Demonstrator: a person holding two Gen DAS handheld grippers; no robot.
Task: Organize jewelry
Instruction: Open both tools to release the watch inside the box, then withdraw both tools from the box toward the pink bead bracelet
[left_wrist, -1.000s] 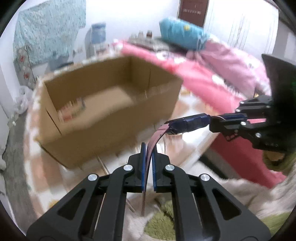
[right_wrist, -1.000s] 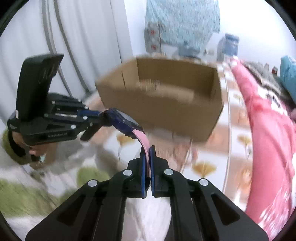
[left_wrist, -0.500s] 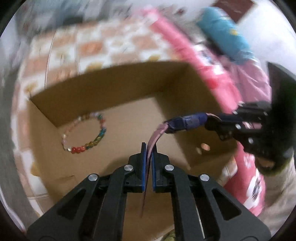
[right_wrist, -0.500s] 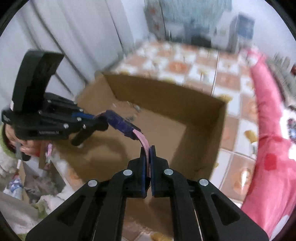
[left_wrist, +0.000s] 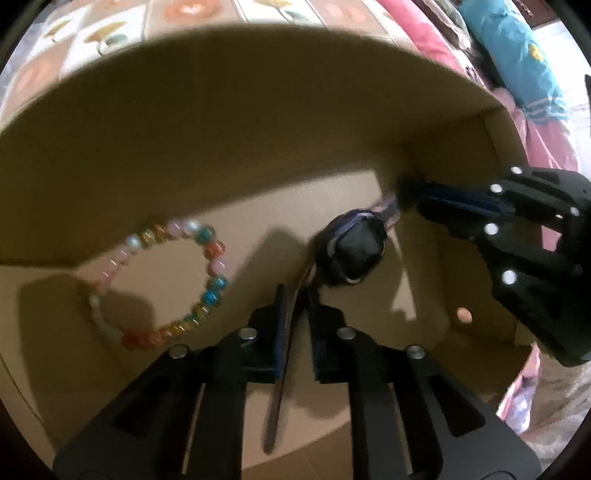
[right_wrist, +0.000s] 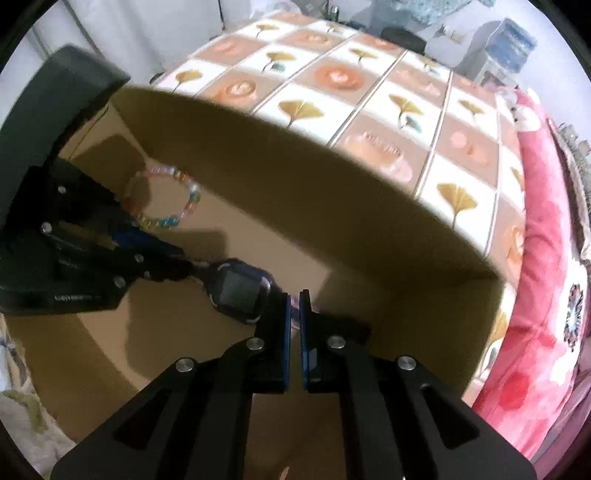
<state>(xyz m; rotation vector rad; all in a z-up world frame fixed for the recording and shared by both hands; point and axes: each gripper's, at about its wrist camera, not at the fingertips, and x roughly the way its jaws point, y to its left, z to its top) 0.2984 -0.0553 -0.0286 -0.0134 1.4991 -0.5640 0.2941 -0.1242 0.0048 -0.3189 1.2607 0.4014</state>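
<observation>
The watch (right_wrist: 240, 291), a small dark square-faced one with a purple bezel and pale pink strap, hangs stretched between the two grippers low inside the cardboard box (right_wrist: 332, 192), just above its floor; whether it touches the floor I cannot tell. It looks light, with a stiff case and soft, floppy strap ends, so the straps are the sensible place to grip, and the smooth screen is best left alone. The left gripper (left_wrist: 297, 306) has its fingers parted a little around one strap, which seems to lie against the left pad, so the pinch looks loose or letting go. The right gripper (right_wrist: 294, 306) has its fingers nearly together on the other strap. If one end is released, the case will likely swing and drop, though the fall looks slight. A beaded bracelet (left_wrist: 162, 284) in mixed colours lies flat on the box floor beside the far wall, near the watch but apart. Beyond the box spread a tiled flower-pattern mat (right_wrist: 369, 96) and a pink quilt (right_wrist: 535, 295).
</observation>
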